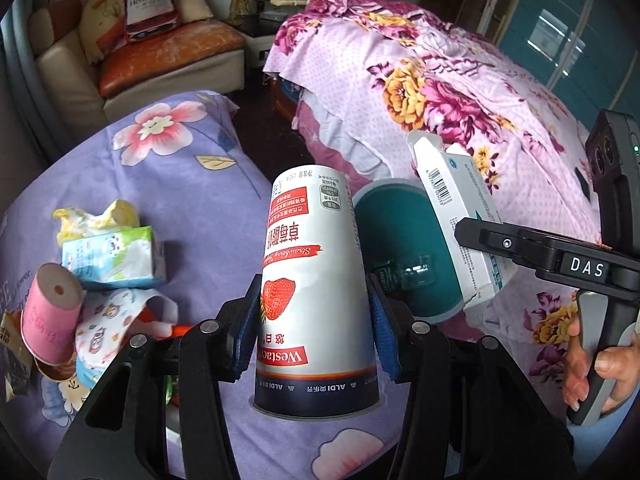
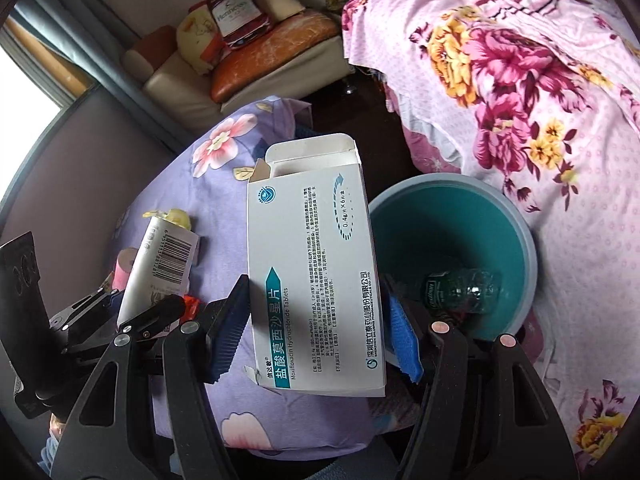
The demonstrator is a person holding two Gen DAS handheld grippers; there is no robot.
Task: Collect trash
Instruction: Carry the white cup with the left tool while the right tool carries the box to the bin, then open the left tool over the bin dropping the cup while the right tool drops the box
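- Surface: purple bedspread (image 1: pixel 180 184) with pink flower print, spread over a bed or low table; which one is hard to say under the cloth.
- Left gripper (image 1: pixel 316 320) clamped on a strawberry yogurt cup (image 1: pixel 312 280). Blue pads press both sides. Cup upside down to the camera, long axis running away from the lens, wide dark rim nearest.
- Right gripper (image 2: pixel 316 320) clamped on a white medicine box (image 2: pixel 316 264). Long axis runs away from the lens, open flap end farthest, tilted slightly.
- In the left wrist view the same box sits over the near rim of the teal bin (image 1: pixel 400 248), gripped by the right tool, a hand (image 1: pixel 600 368) on its handle.
- Bin stands between purple bedspread and pink floral quilt (image 1: pixel 440 80). A crushed green bottle (image 2: pixel 464 292) lies inside.
- Left on the bedspread: pink cup (image 1: pixel 50 312), small milk carton (image 1: pixel 112 256), yellow wrapper (image 1: pixel 100 216), printed paper scraps.
- Far: cream sofa (image 1: pixel 132 64) with orange cushion, red Hennessy bag (image 1: pixel 150 0), teal cabinet doors at right.
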